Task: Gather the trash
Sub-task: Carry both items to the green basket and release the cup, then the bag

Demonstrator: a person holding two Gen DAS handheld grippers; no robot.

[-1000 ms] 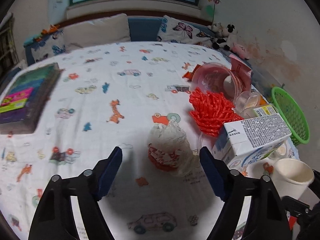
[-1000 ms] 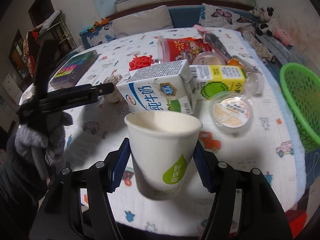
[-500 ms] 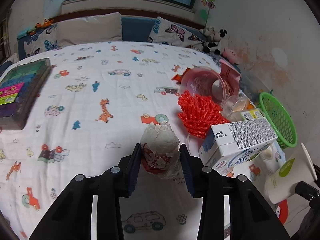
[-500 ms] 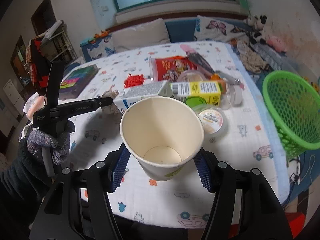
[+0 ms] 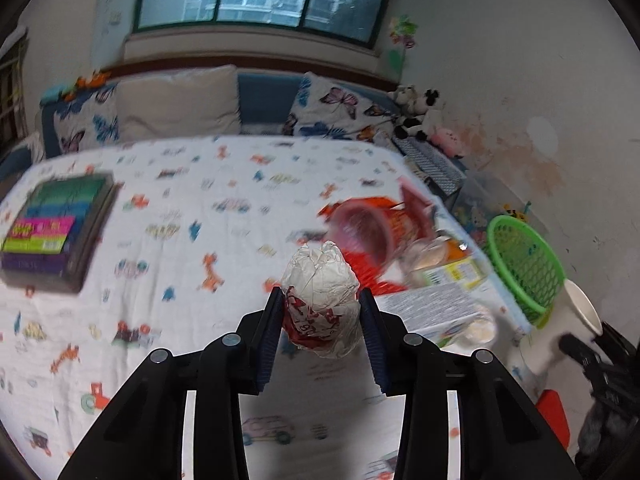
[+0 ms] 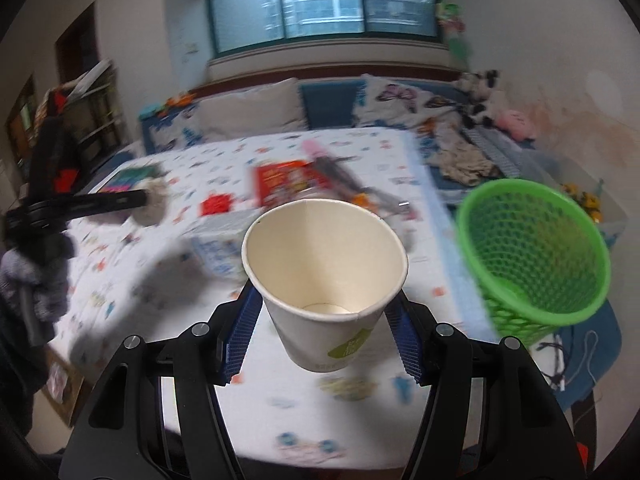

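L hand-held gripper (image 5: 322,320) clamps crumpled wrapper (image 5: 320,300); R hand-held gripper (image 6: 326,320) clamps paper cup (image 6: 325,276).

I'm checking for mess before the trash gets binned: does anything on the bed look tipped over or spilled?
Yes. A red snack tub lies on its side on the bedspread, its open mouth facing the camera. Nothing visibly spilled, though blur limits detail.

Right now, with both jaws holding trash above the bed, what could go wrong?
1. The paper cup is gripped low on its tapered wall, so it may slip or crush.
2. The crumpled wrapper is soft and may slide out.
3. The green basket stands beside the bed's edge; a drop could miss it.
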